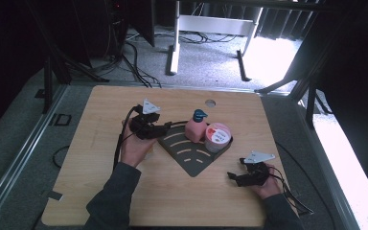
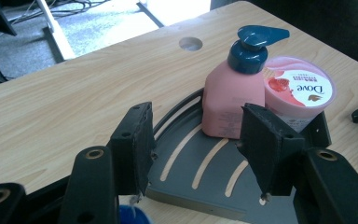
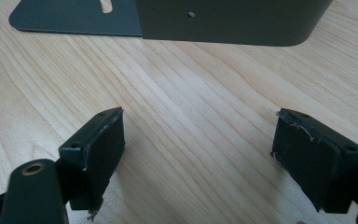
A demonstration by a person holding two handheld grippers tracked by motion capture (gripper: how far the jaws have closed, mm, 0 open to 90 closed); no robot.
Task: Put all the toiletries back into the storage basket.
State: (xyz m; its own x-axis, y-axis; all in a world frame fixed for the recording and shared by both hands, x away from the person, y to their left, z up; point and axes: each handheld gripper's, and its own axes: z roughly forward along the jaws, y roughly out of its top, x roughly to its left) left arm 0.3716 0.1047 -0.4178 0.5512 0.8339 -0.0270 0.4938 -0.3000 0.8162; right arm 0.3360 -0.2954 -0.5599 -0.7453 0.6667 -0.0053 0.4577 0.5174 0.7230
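A pink pump bottle (image 2: 228, 100) and a lidded tub (image 2: 298, 93) stand side by side at the back corner of a dark slotted tray (image 2: 200, 175) on the table (image 1: 100, 115), probably to keep them together, while the left hand-held gripper (image 2: 198, 149) hovers at the tray's near edge with jaws apart and empty, and the right hand-held gripper (image 3: 196, 158), also spread wide, rests on bare wood beside the tray.

table (image 2: 74, 93): pale wood grain, smooth, matt | rack (image 2: 205, 179) ahead of left claw: dark grey, matt, probably painted metal | bottle (image 2: 228, 100) beyond the jaws: pink plastic, satin; blue glossy pump | tub (image 2: 298, 93) beside it: glossy plastic, printed lid | right claw (image 3: 198, 161) pads: black, matt, frayed edges
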